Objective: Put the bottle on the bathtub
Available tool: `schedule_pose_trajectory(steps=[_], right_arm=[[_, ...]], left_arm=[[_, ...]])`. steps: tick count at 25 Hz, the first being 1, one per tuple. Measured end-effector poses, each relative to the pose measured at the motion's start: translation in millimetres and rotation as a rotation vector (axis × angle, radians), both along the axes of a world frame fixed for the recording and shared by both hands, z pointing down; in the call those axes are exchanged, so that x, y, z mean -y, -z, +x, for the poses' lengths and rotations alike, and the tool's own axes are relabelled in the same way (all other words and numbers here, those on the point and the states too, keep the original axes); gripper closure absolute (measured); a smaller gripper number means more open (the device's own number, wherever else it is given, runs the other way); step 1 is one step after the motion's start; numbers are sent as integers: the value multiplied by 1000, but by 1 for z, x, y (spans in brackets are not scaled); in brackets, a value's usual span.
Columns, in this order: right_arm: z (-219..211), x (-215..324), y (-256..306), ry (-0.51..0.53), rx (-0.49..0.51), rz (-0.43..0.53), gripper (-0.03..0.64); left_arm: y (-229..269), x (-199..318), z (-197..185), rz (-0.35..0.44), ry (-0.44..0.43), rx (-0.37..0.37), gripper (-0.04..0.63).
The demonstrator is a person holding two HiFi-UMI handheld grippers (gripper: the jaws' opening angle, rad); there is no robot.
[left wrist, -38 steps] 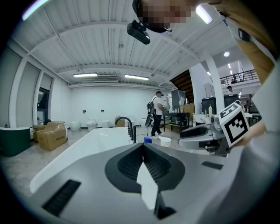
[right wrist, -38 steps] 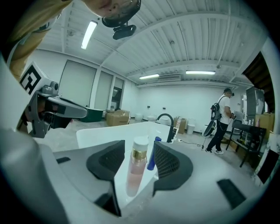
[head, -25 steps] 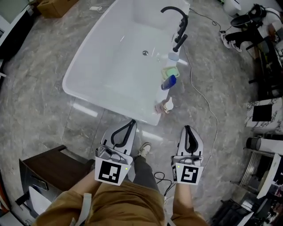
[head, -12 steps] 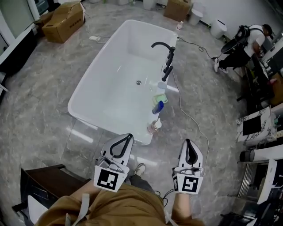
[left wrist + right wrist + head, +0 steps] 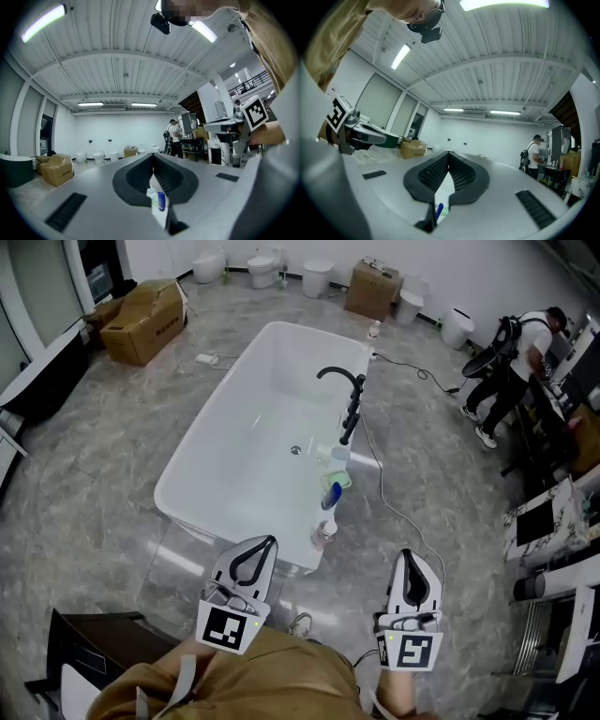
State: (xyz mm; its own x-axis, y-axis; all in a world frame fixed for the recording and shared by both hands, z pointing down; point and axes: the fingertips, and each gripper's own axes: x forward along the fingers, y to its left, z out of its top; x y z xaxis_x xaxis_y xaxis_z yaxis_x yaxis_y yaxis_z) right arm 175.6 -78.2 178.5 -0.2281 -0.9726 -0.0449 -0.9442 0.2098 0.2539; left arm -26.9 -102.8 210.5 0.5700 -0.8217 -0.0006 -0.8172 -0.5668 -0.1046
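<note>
Bottle (image 5: 323,532) — on bathtub (image 5: 253,437) rim corner

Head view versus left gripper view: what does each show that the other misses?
Head view only: the black faucet and the floor cable. Left gripper view only: ceiling lights and the head camera overhead. Both: the cardboard box, the standing person and the blue bottle on the bathtub rim.

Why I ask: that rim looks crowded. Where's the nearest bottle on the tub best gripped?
Take the bottle by its body, under the white top, coming level from the floor side, right in the head view. It seems upright at the rim's near end; the blue bottle crowds its far side.
</note>
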Motion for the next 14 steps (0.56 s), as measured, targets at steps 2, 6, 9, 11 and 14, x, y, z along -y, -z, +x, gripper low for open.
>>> schedule_pose_trajectory(steps=[2,6,9,11,14], right_arm=[[2,-2,9,11,1,19,612],[9,-5,20,18,13,43,611],[12,-9,21,20,23,49,611],[14,-10,22,19,26,52,612],[18,-11,26,15,32,62,612]], left_arm=[[6,-1,1,8,3,2,588],[17,0,0,29,18,0,588],[24,1,-5,33,42,-3,588],[26,0,-6,34,51,1,588],[27,-2,-3,40,53,11,588]])
